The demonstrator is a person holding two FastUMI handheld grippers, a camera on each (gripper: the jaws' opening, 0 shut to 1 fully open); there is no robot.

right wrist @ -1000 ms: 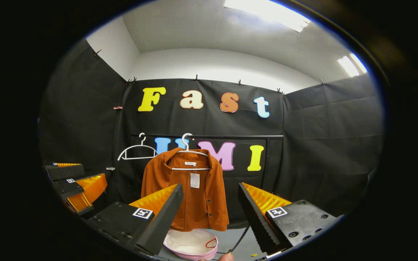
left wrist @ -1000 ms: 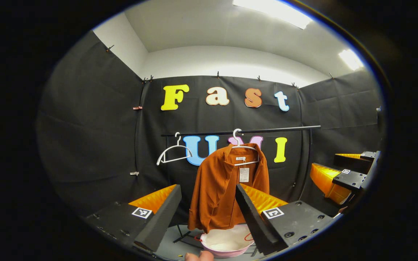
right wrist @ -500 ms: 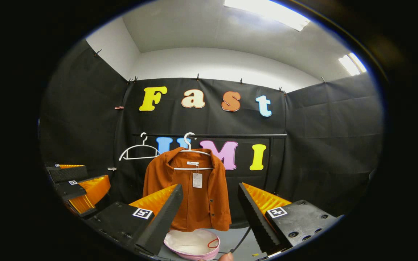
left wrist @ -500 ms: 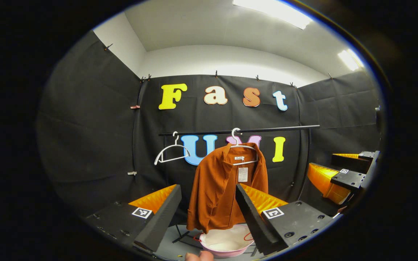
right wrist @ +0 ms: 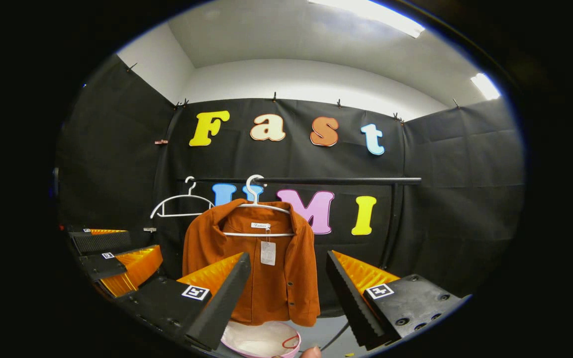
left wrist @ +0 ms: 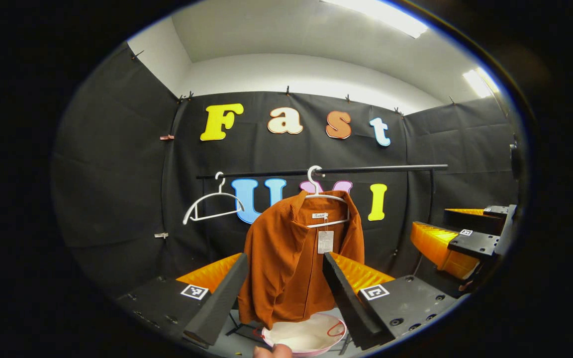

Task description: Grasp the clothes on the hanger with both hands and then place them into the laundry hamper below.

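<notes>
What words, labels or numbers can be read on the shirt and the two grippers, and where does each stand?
Nothing can be quoted.
neck label inside the shirt collar: script too small to read.
hang tag below it: print blurred, unreadable.
markers on the left gripper and on the right gripper: square patterns, no words or numbers.

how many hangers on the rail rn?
2: an empty white hanger toward the rail's left end, and a second hanger beside it carrying the orange shirt.
</notes>
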